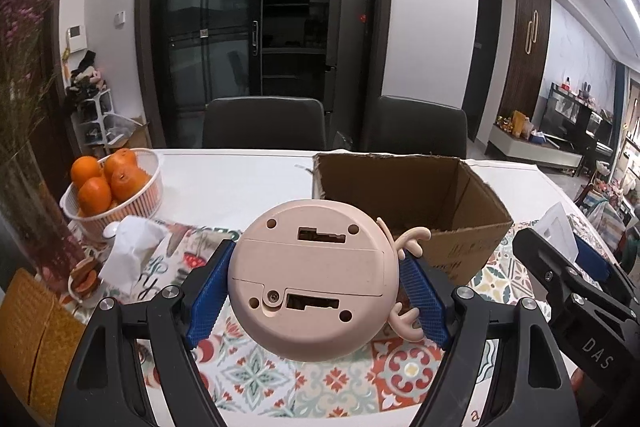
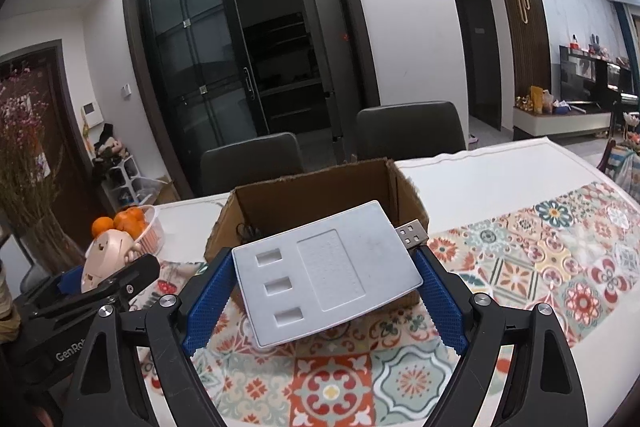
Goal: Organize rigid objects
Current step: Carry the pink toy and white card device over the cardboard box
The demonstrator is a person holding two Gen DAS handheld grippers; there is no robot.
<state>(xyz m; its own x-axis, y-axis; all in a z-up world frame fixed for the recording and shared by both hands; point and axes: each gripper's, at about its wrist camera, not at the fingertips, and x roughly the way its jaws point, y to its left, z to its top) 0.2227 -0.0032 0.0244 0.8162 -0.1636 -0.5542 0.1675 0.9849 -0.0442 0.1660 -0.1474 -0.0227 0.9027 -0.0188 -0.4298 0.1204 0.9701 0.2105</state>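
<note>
My left gripper (image 1: 316,283) is shut on a round pink gadget with antlers (image 1: 312,279), its underside facing the camera, held above the patterned cloth just in front of an open cardboard box (image 1: 472,227). My right gripper (image 2: 324,291) is shut on a flat white USB hub (image 2: 324,267) with a USB plug (image 2: 412,233) sticking out at the right, held before the same box (image 2: 280,199). The left gripper and pink gadget (image 2: 106,259) show at the left of the right wrist view. The right gripper's arm (image 1: 576,291) shows at the right of the left wrist view.
A white basket of oranges (image 1: 114,187) stands at the back left, with a crumpled tissue (image 1: 128,251) and a vase of dried flowers (image 1: 28,187) near it. A patterned table runner (image 2: 540,247) covers the white table (image 1: 240,179). Two dark chairs (image 1: 264,123) stand behind it.
</note>
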